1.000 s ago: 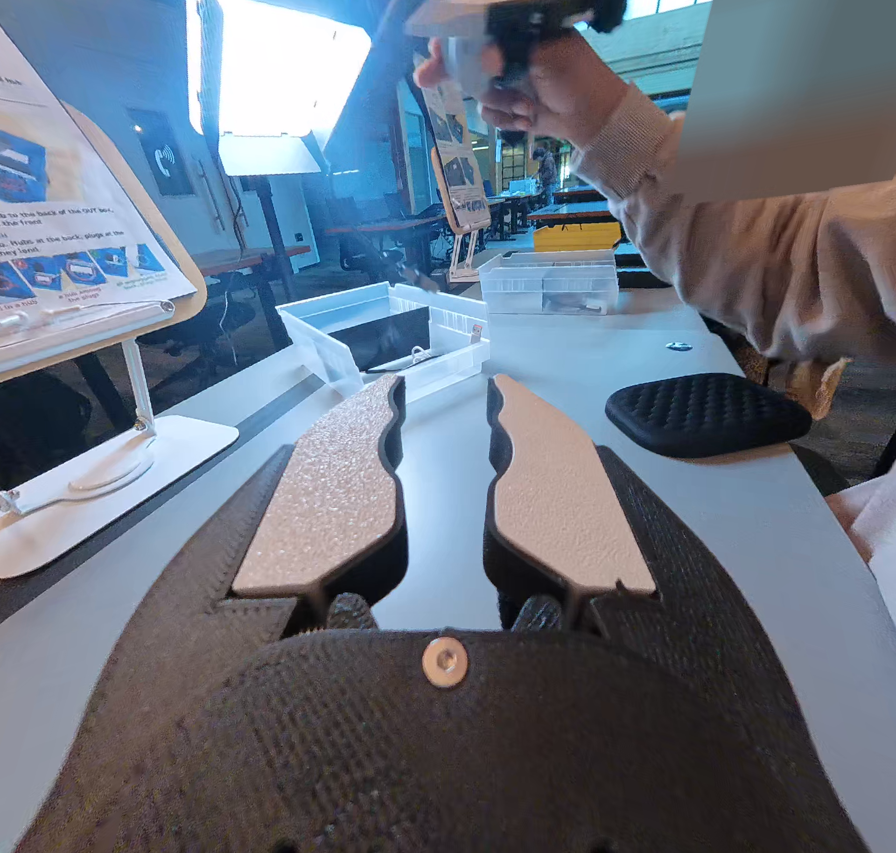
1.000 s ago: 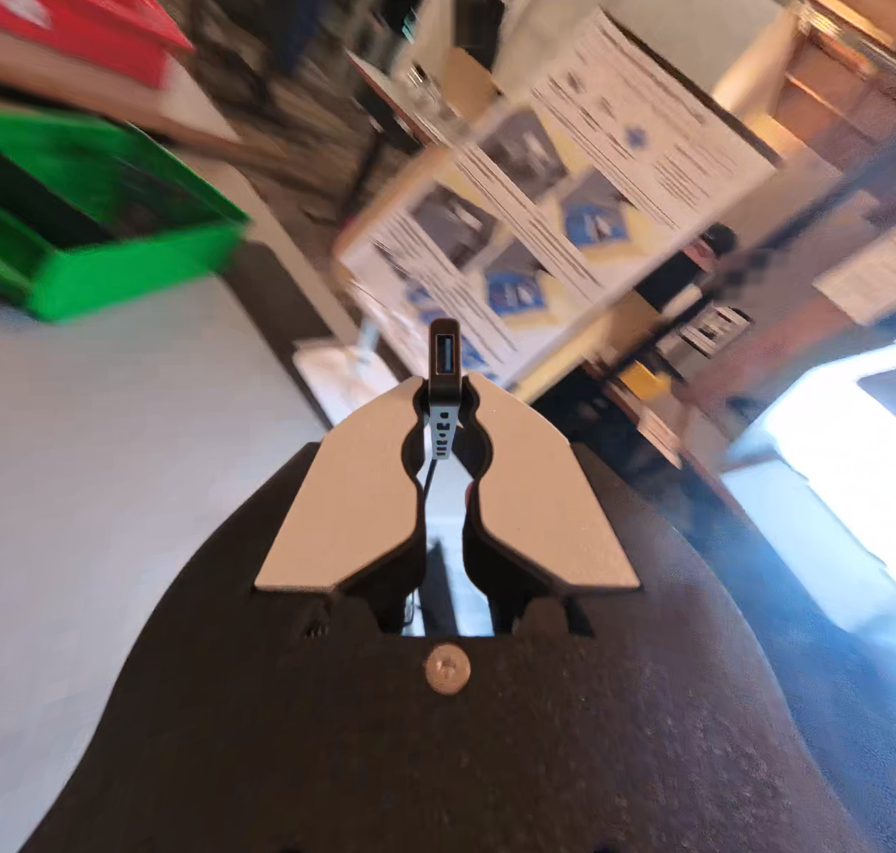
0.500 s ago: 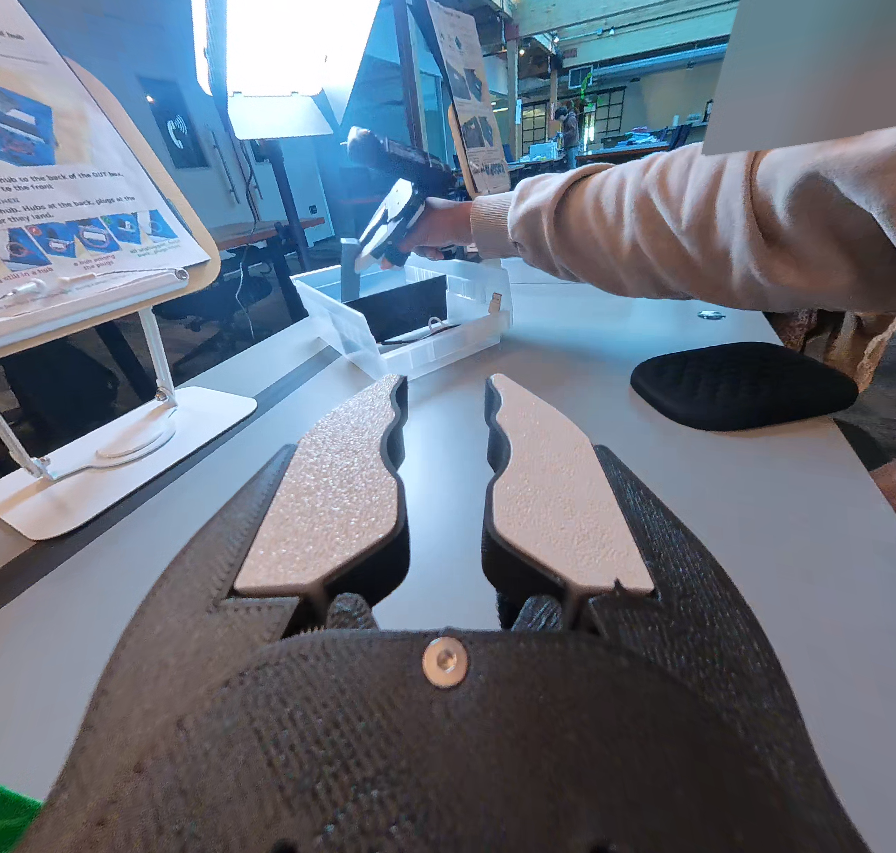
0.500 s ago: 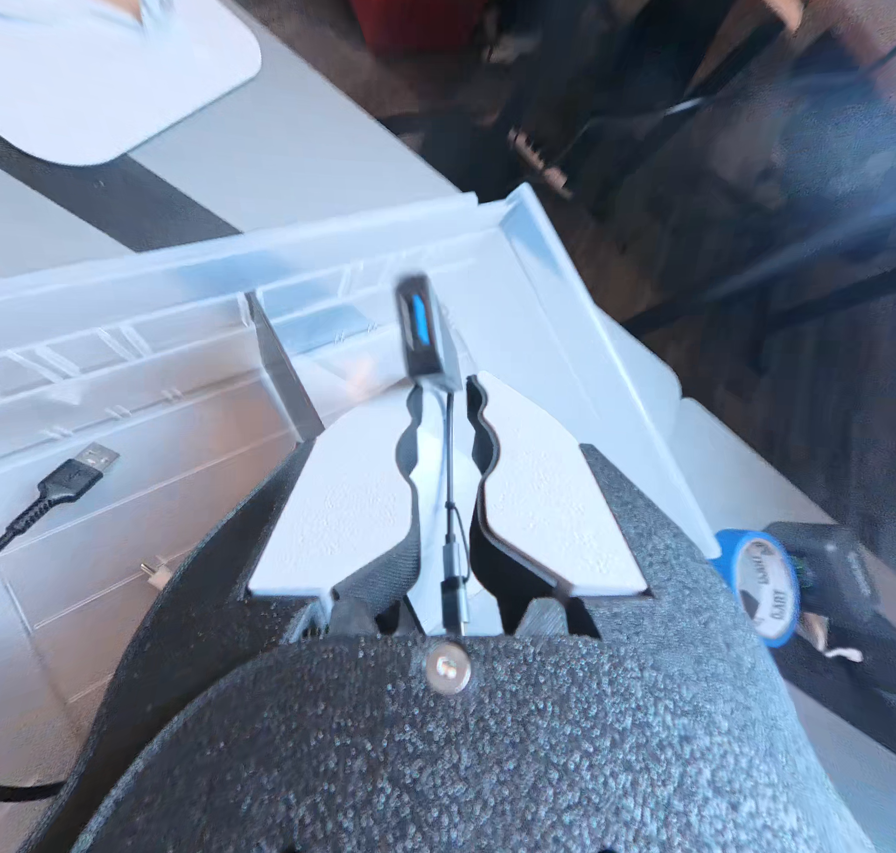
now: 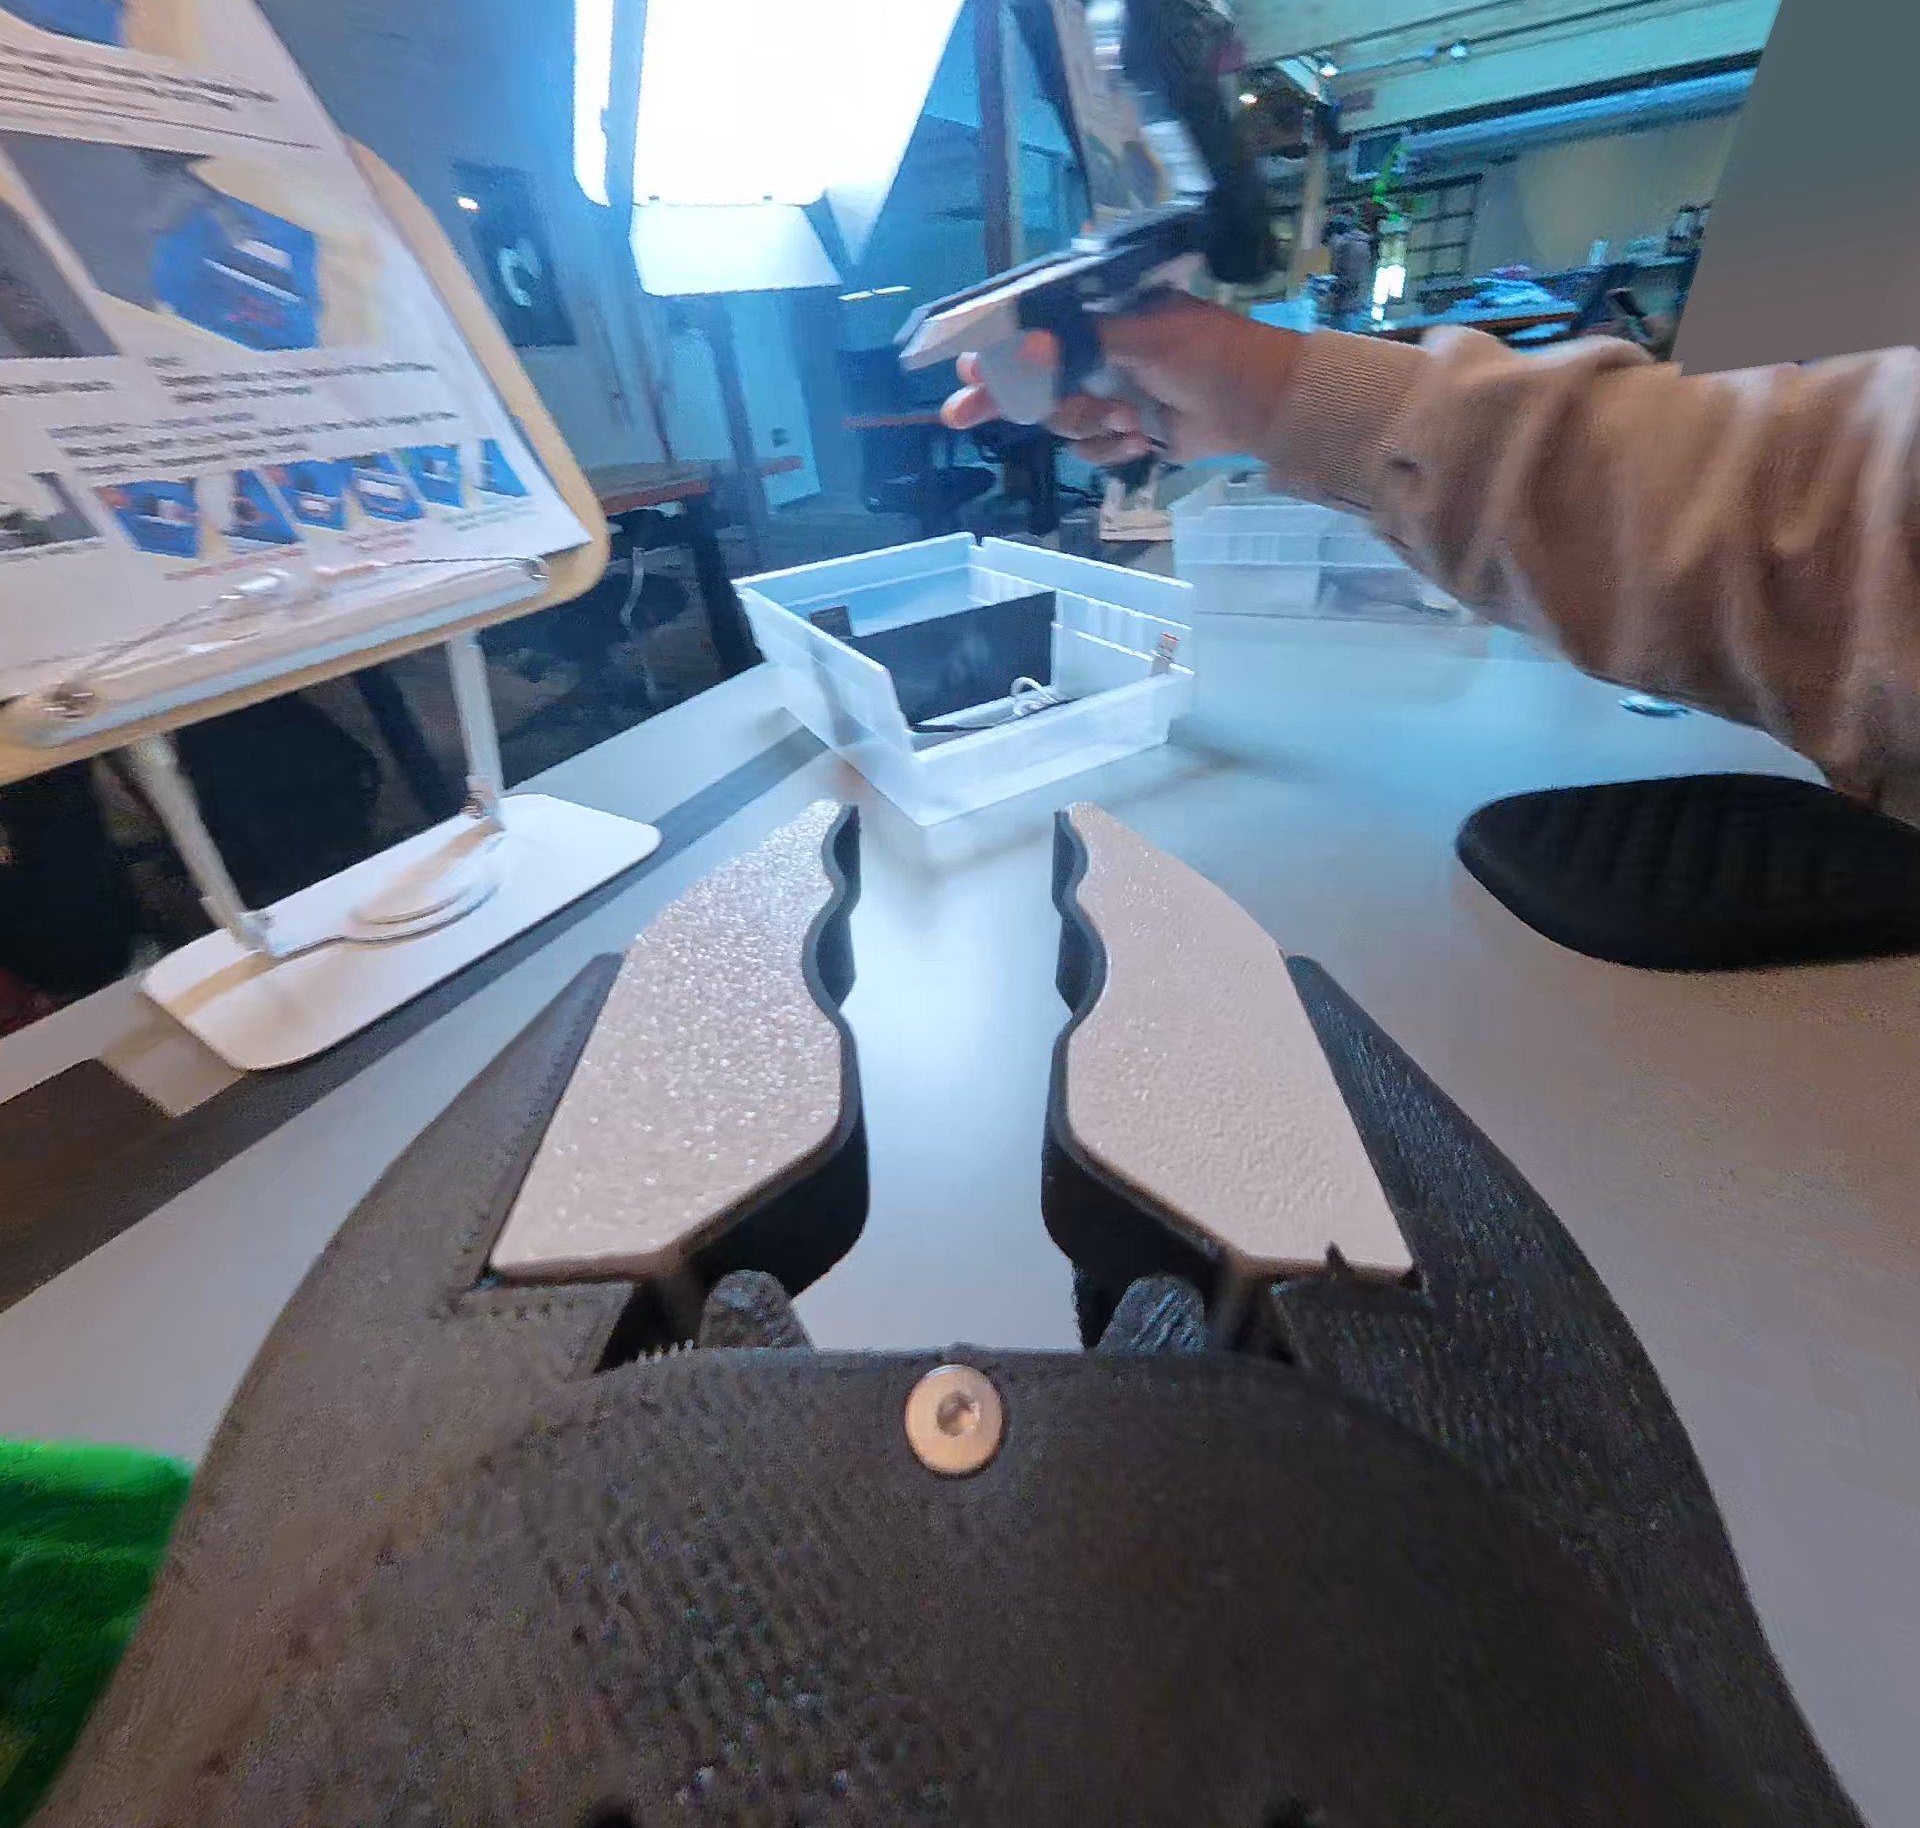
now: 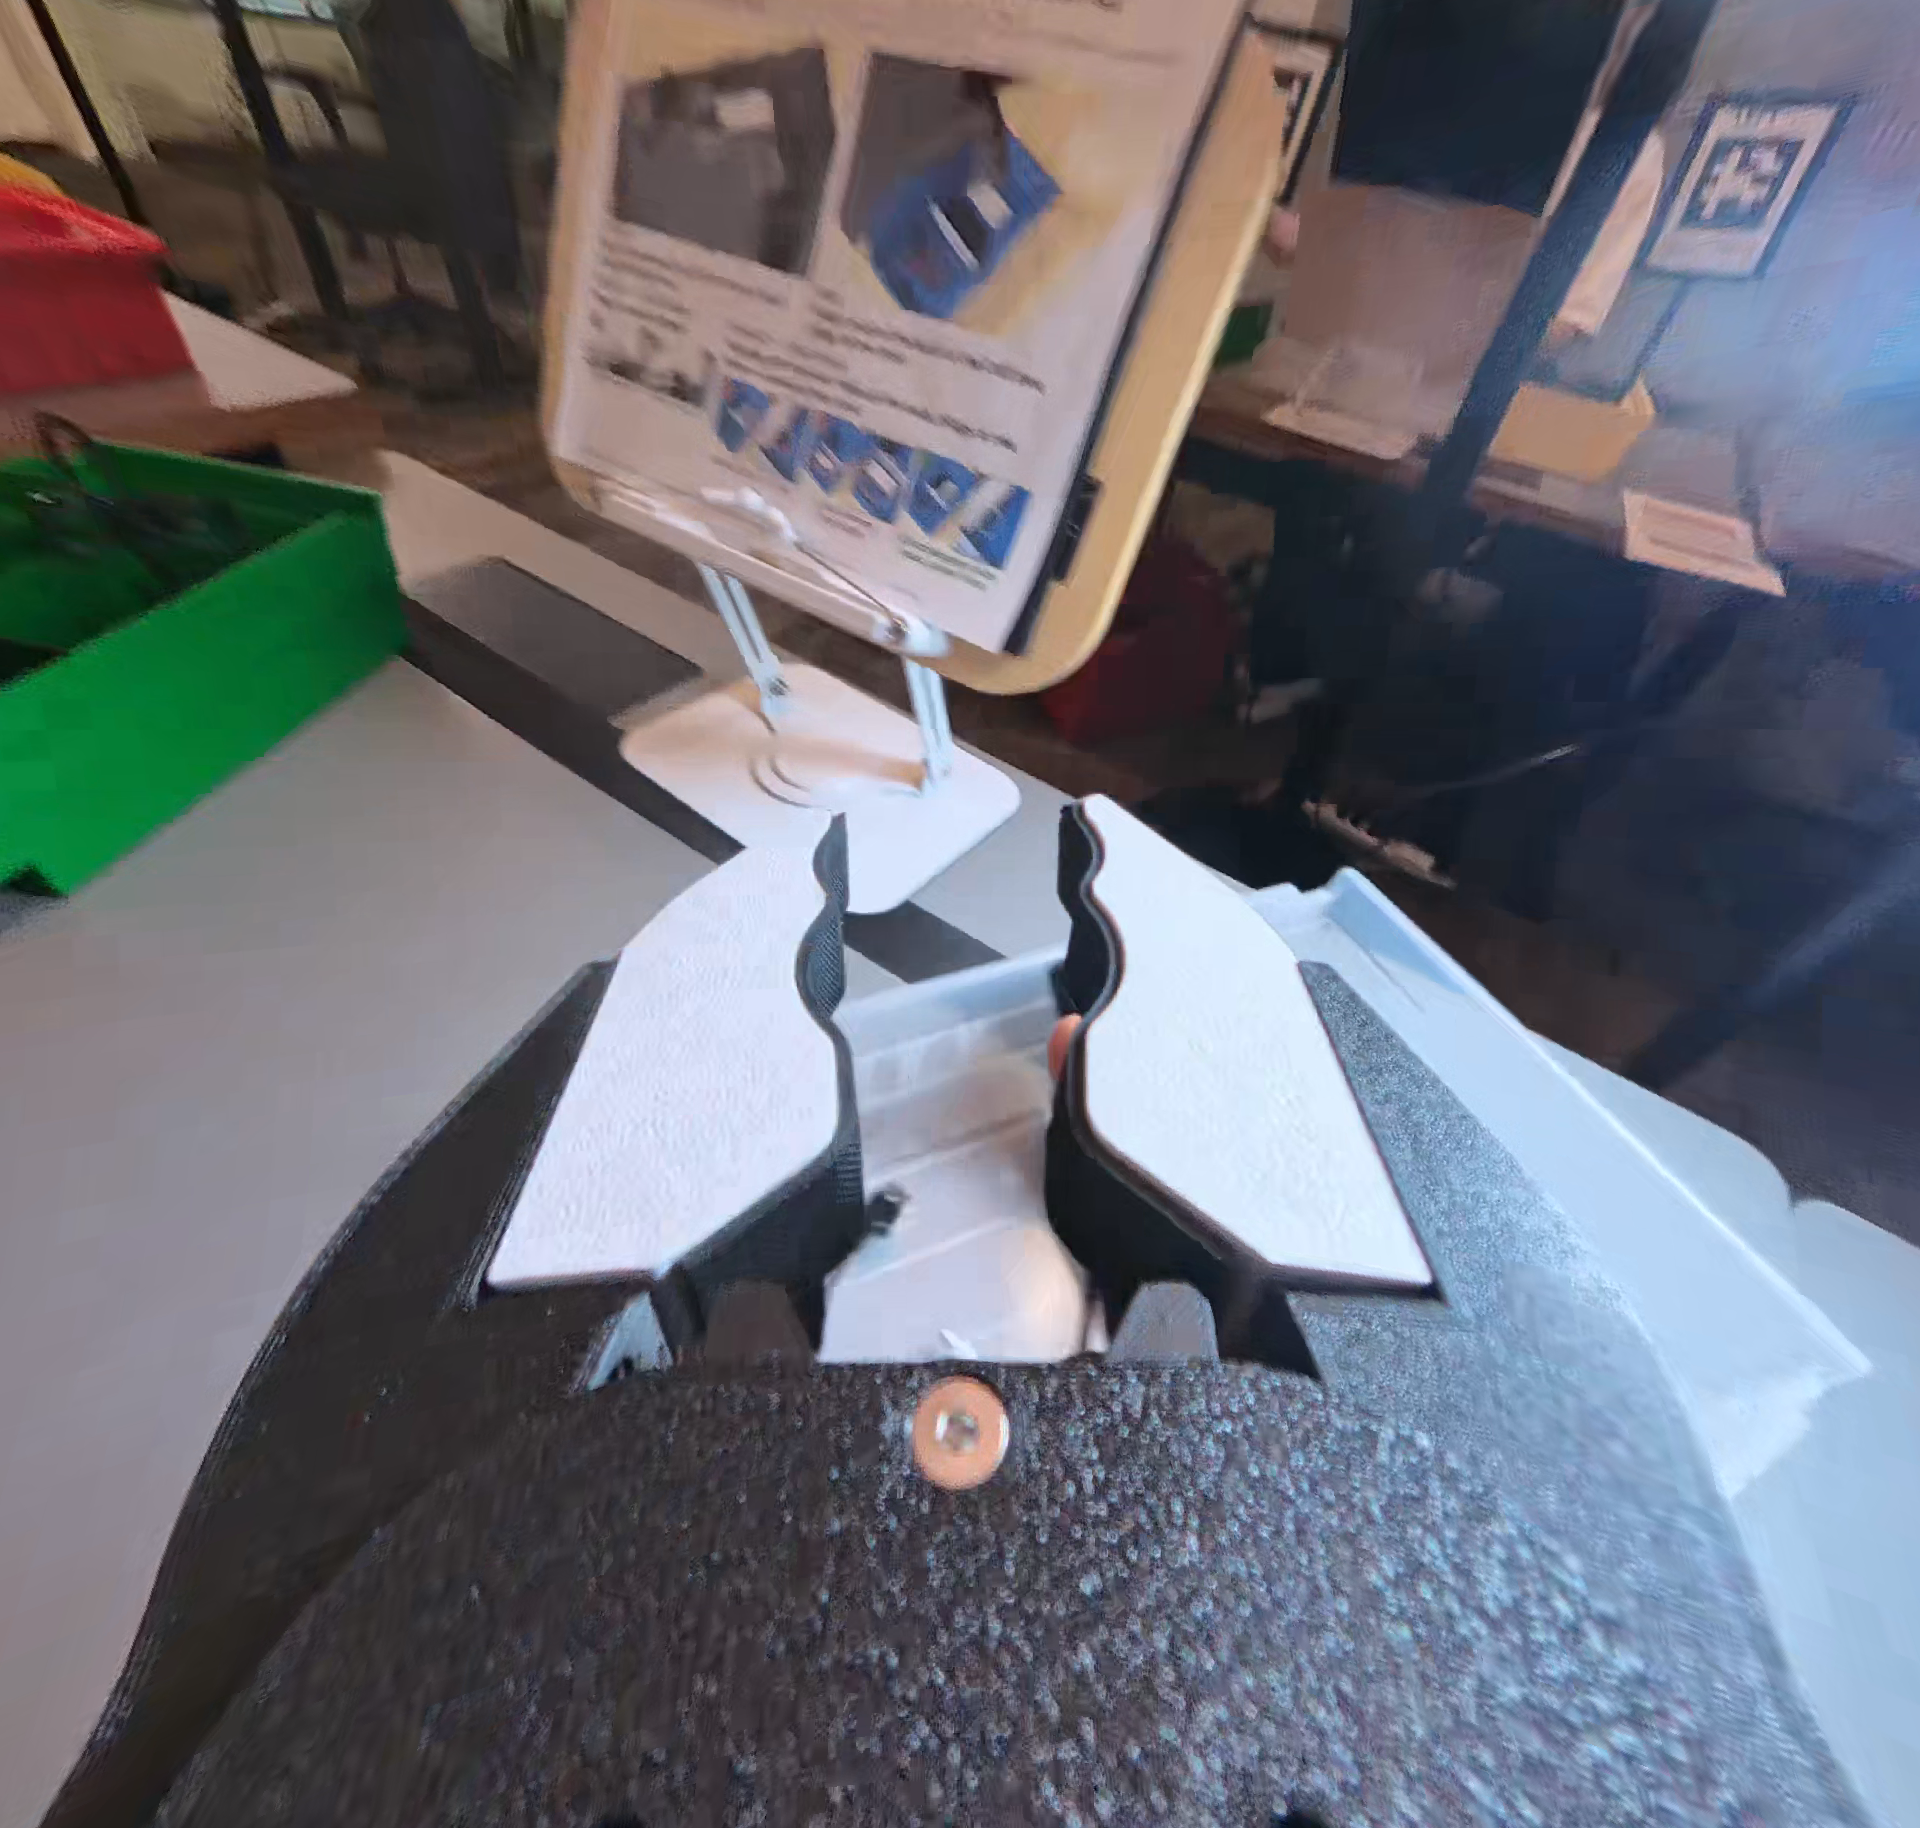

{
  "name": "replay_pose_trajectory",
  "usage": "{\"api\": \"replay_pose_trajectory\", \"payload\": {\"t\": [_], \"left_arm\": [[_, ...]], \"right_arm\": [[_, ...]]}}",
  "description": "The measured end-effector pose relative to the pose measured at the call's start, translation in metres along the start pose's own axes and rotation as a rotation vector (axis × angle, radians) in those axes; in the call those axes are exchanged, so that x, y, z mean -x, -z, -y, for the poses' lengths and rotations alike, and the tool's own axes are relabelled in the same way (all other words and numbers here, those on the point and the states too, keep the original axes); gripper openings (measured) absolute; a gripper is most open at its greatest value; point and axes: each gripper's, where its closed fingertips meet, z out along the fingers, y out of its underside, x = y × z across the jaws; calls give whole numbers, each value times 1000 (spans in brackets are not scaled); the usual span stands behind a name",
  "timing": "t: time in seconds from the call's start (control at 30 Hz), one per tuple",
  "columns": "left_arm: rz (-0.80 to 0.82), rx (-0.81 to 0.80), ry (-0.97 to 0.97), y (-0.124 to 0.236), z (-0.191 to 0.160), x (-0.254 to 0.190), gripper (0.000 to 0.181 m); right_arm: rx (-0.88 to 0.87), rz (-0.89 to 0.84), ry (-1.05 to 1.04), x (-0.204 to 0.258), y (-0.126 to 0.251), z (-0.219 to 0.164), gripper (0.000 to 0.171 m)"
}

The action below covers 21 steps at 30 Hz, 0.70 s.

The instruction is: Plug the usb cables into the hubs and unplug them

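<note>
My left gripper (image 5: 951, 822) is open and empty, low over the grey table, pointing at a clear plastic bin (image 5: 971, 677). A cable (image 5: 997, 706) lies in the bin against a black divider. My right gripper (image 6: 948, 833) is open and empty, raised above the same clear bin (image 6: 1382, 1009); it also shows in the left wrist view (image 5: 997, 318), held in a hand above the bin. A small dark cable end (image 6: 883, 1212) shows between its fingers, down in the bin. No hub is clearly visible.
An instruction board on a white stand (image 5: 405, 905) sits left of the bin, also ahead in the right wrist view (image 6: 831, 770). A green bin (image 6: 187, 635) is at far left. A black textured pad (image 5: 1704, 864) lies right. More clear bins (image 5: 1288, 563) stand behind. There is about 35 centimetres between the tips of the two grippers.
My right gripper let go of the black hub adapter into the clear bin, opened, and lifted up and back. My left gripper stayed open and shifted slightly.
</note>
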Motion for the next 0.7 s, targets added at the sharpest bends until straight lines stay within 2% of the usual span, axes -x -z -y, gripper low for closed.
{"api": "replay_pose_trajectory", "payload": {"t": [0.1,0.27,0.37,0.47,0.57,0.7], "left_arm": [[126,-5,-21,14,11,26,40],[458,55,-137,68,25,90,42],[635,68,-128,113,39,133,44],[718,105,-23,144,43,172,45],[767,225,64,152,22,209,46],[854,434,149,148,-31,257,46]], "right_arm": [[-79,9,-20,67,29,-3,35],[-60,19,-51,156,60,-67,35],[-43,-19,-2,167,62,-102,34],[-44,14,0,170,60,-109,33],[-64,14,30,169,57,-103,32],[-61,44,59,180,55,-106,31]]}}
